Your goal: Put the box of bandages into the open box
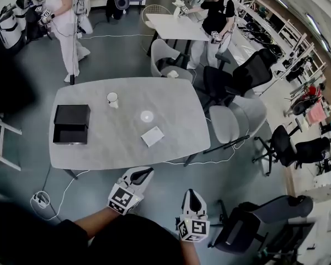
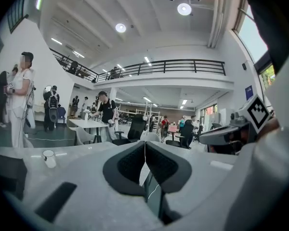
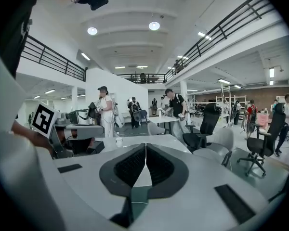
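The box of bandages (image 1: 152, 136) is a flat white box lying on the grey table (image 1: 99, 148), near its front edge. At the table's left end stands the open black box (image 1: 71, 124), lid up, inside dark. Both grippers hang in front of the table, below its front edge, clear of everything. My left gripper (image 1: 147, 173) points at the table with its jaws together and nothing between them; the left gripper view shows its pads (image 2: 135, 162) meeting. My right gripper (image 1: 191, 193) is likewise shut and empty, to the right of the left one.
A white cup (image 1: 112, 99) and a small round white lid (image 1: 147, 116) sit on the table. Grey and black chairs (image 1: 231, 120) crowd its right side. A power strip (image 1: 40, 199) with cable lies on the floor at left. People stand at the far tables.
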Demonstrator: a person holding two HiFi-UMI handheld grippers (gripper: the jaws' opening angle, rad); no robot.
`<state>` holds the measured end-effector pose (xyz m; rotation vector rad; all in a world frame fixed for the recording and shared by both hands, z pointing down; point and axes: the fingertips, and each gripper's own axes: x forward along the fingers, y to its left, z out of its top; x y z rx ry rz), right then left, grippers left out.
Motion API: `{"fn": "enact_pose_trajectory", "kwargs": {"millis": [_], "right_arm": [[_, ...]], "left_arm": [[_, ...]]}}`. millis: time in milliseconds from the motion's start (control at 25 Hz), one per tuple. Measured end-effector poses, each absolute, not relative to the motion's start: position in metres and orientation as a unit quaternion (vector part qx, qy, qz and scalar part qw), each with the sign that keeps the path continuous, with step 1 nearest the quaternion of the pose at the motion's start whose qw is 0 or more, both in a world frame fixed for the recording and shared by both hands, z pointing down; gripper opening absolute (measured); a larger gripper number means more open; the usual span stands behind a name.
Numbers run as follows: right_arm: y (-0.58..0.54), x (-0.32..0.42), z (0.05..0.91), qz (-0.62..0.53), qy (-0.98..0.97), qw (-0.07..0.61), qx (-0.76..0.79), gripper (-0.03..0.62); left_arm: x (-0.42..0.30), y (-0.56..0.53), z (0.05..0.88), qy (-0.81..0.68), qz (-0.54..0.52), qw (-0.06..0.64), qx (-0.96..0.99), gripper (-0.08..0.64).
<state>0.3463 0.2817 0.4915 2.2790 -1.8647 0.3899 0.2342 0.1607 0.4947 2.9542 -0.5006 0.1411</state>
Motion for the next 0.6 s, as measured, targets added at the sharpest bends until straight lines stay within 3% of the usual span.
{"fn": "enact_pose_trajectory", "kwargs": {"millis": [240,600], "right_arm": [[0.225,0.322,0.501,0.138,-0.649,0.091,0.743,0.012],[0.167,0.340,0.511,0.142,-0.668,0.077,0.726,0.013]], "left_arm": [[0.223,0.106,0.499,-0.182,0.044,0.106,0.977,0.018],[0.236,0.067,0.523,-0.216,0.075,0.094,0.969,0.020]]}}
